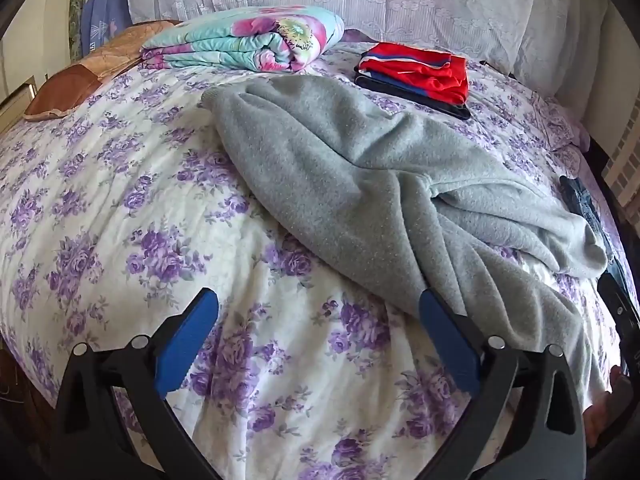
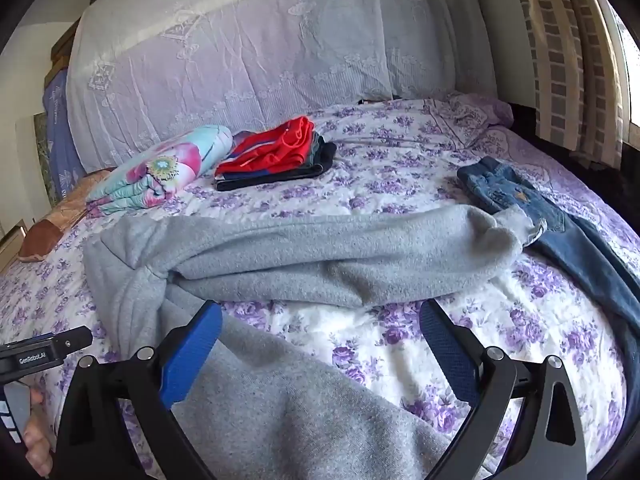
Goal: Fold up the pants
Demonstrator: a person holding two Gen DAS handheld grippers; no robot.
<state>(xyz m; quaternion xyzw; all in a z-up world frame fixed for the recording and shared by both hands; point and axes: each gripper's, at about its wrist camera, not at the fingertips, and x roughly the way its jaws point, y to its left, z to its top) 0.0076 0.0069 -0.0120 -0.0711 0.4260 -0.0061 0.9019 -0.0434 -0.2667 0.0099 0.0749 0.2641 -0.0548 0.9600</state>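
Grey fleece pants [image 1: 360,184] lie spread and rumpled on the flowered bed, one leg running to the far left, the other bunched toward the right. My left gripper [image 1: 318,312] is open and empty; its right finger [image 1: 444,336] touches the near edge of the grey cloth. In the right wrist view the grey pants [image 2: 304,256] lie across the bed, and one part runs down under my right gripper [image 2: 320,320], which is open with cloth between its jaws, unpinched.
A folded stack of red and dark clothes [image 1: 416,72] and a rolled flowered quilt [image 1: 248,40] lie at the back. Blue jeans [image 2: 532,208] lie at the right. The left gripper's body [image 2: 40,352] shows at the left edge.
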